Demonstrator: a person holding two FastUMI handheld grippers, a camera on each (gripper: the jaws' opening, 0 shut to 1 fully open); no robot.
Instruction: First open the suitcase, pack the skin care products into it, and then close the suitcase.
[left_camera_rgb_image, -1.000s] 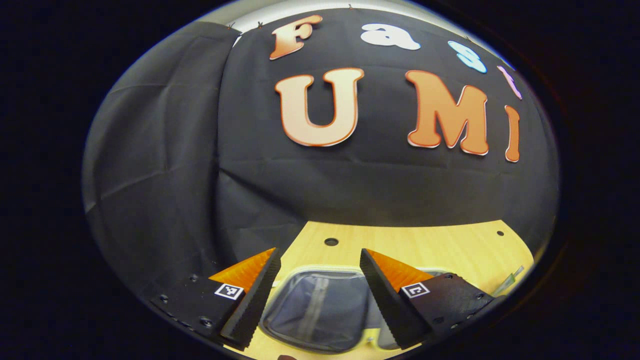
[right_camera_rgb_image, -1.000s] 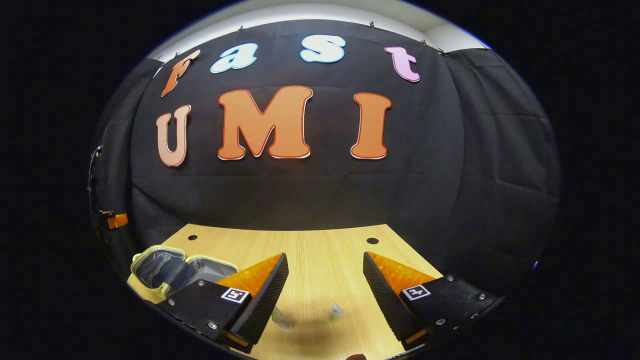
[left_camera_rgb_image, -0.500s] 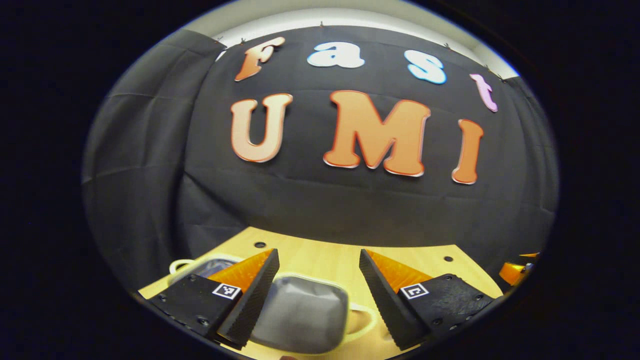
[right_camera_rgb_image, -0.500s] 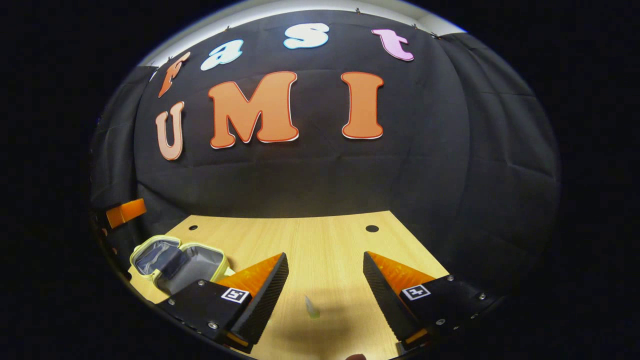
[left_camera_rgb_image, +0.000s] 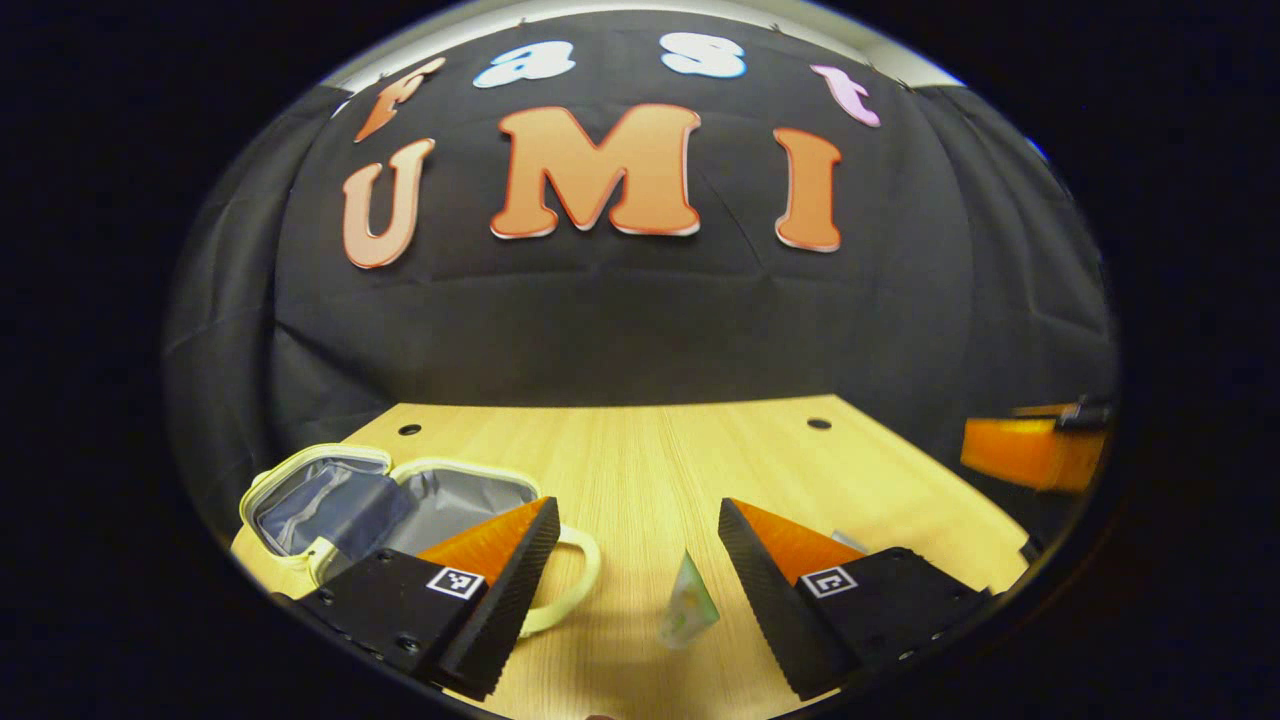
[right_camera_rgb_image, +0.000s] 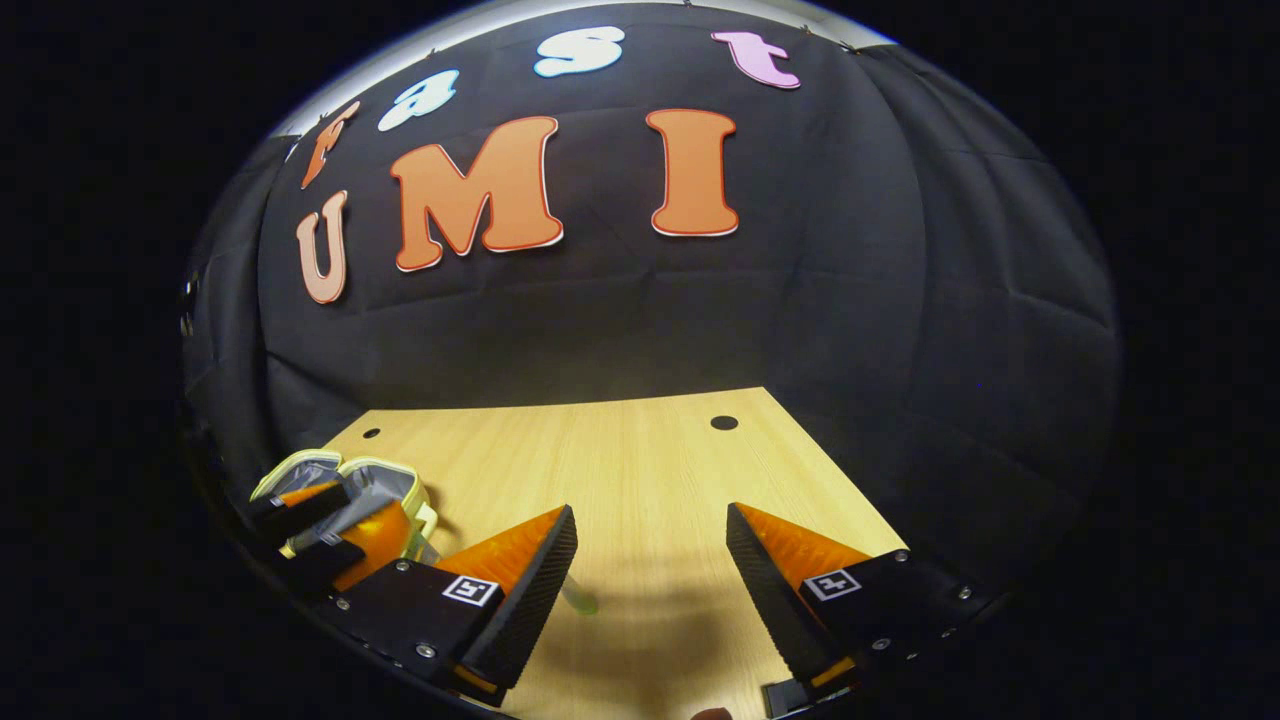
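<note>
- Left gripper view: the left gripper hovers above the wooden table with its jaws spread wide and nothing between the fingers
- A small pale green skin care tube lies on the table in the gap between the two fingers, touching neither; it points away from the camera with its narrow end farthest off
- The suitcase, a small case with a pale yellow-green rim and grey lining, lies open on the table at lower left; its two halves sit side by side, and the left finger of the left gripper partly covers the nearer half
- A pale loop handle sticks out from the nearer half, just beside that finger
- At the right edge of this view the other gripper shows as a blurred shape above the table's far right corner; how its jaws stand can't be told from here
- Right gripper view: the right gripper is above bare table, jaws wide apart, holding nothing
- A pale green tube end peeks out from behind the right gripper's left finger, lying on the wood
- The open suitcase sits at far left of this view, with the left gripper's fingers right in front of it
</note>
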